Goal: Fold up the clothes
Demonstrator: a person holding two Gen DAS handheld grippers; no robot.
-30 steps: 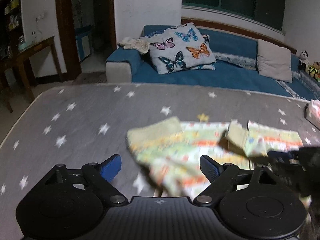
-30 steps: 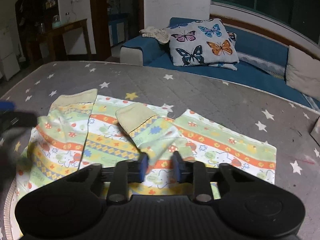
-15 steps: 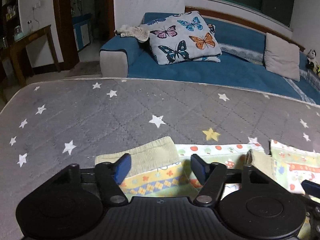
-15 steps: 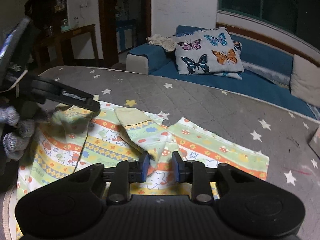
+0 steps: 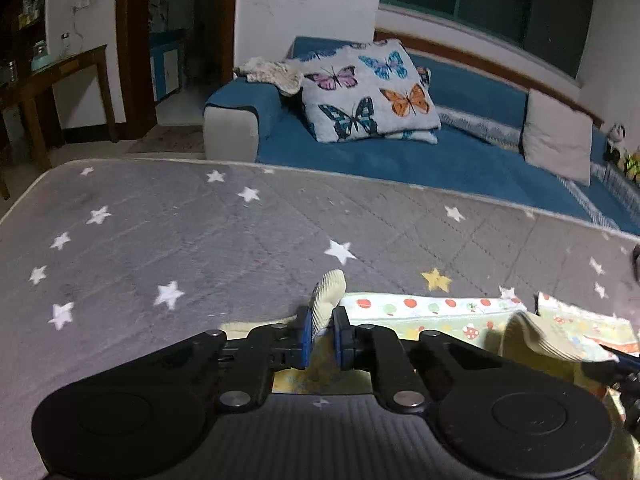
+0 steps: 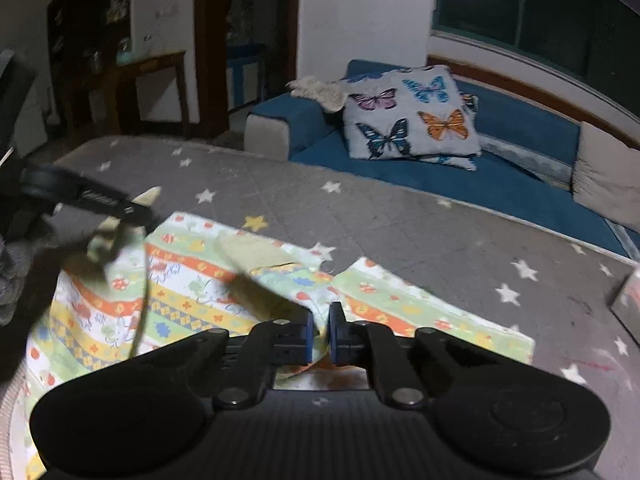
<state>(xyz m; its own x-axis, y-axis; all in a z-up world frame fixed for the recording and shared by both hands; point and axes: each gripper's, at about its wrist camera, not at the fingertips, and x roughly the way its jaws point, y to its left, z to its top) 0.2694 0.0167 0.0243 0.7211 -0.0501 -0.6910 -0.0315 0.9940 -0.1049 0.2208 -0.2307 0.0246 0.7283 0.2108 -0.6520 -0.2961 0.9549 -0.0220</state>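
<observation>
- Two hand-held grippers each pinch a part of one printed garment (image 6: 192,292), which lies spread across the grey star-patterned mattress (image 5: 200,232) — a child's piece with coloured bands and ribbed cream cuffs.
- Left hand-held gripper (image 5: 321,334): its blue pads are pressed together on a ribbed cuff (image 5: 329,292), which stands up between them, lifted off the mattress.
- Right hand-held gripper (image 6: 321,334): pressed together on a pinch of the banded cloth near the garment's middle; a second cuff (image 6: 256,250) lies flat just beyond it.
- Judging by the two grips, the step in hand is a fold — a cuffed end raised to be carried over the body, while the other grip holds or lifts the middle.
- Next, the raised end wants carrying across low and level, both pinches kept firm until the edges line up, since this thin cloth will sag and twist if one side slips.
</observation>
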